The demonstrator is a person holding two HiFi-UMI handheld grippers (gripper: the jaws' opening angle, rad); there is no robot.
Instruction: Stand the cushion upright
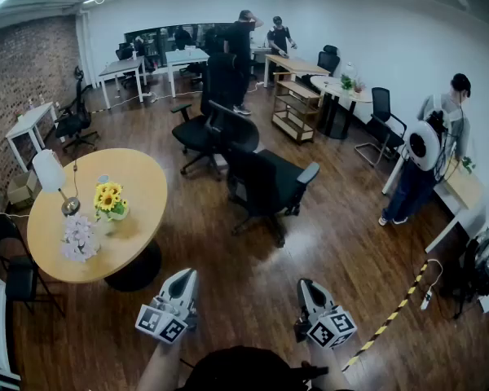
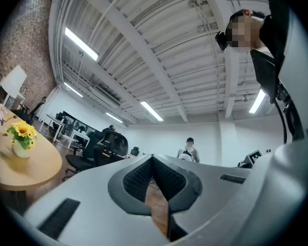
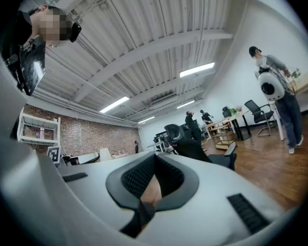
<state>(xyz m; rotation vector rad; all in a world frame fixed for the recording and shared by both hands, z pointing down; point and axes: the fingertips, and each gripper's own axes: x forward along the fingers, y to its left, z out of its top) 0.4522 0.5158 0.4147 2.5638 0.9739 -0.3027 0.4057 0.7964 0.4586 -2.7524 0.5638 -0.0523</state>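
office chair (image 1: 265, 184) near round table (image 1: 147, 192)

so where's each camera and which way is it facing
Head view: on the head, facing down at the round table; left gripper, right gripper show.
Left gripper view: on it, tilted up at ceiling; shut jaws, person's chest.
Right gripper view: on it, facing office chairs; shut jaws, person's chest.
Shared: sunflowers, head and left gripper views.

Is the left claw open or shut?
Shut: the left claw has its pads touching at the tip, with nothing between them.
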